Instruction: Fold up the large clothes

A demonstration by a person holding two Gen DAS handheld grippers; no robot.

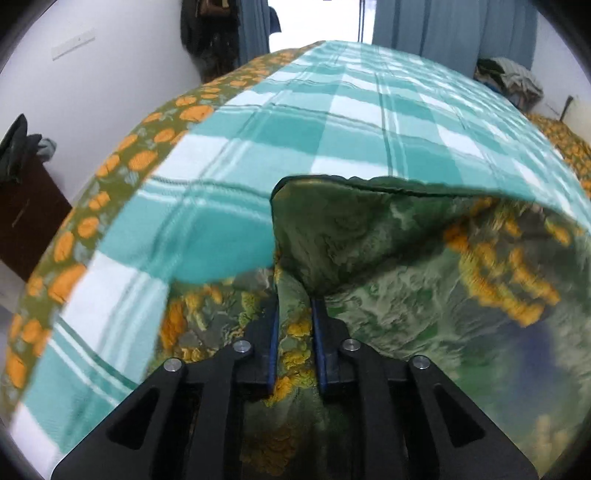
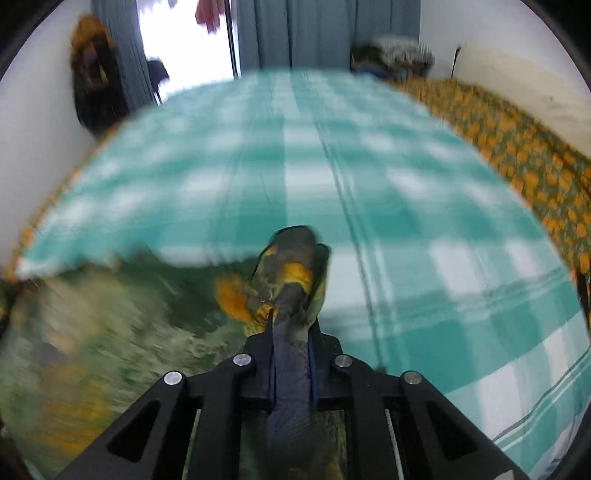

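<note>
The left gripper is clamped on a bunched fold of the green garment, its two blue-edged pads pinching the cloth between them, and it points steeply down at the bed. The fabric is a glossy dark green with a mottled woven pattern and bright orange-yellow flower clusters; one hemmed corner stands up just beyond the fingertips, and the rest spills rightward and toward the near edge in loose ripples, with a dim bluish patch at the near right. The right gripper is likewise closed on the same garment — a twisted rope of cloth runs up between its pads and ends in a rounded tip with an orange blotch, while the bulk of the fabric spreads, blurred, to the left. Both tools tilt downward over a teal-and-white checked blanket that covers the bed. An olive bedsheet with orange flowers shows along the blanket's left edge and again on the far right. Beyond the bed hang blue-grey curtains beside a bright doorway, and a pile of clothes sits at the far right corner.
</note>
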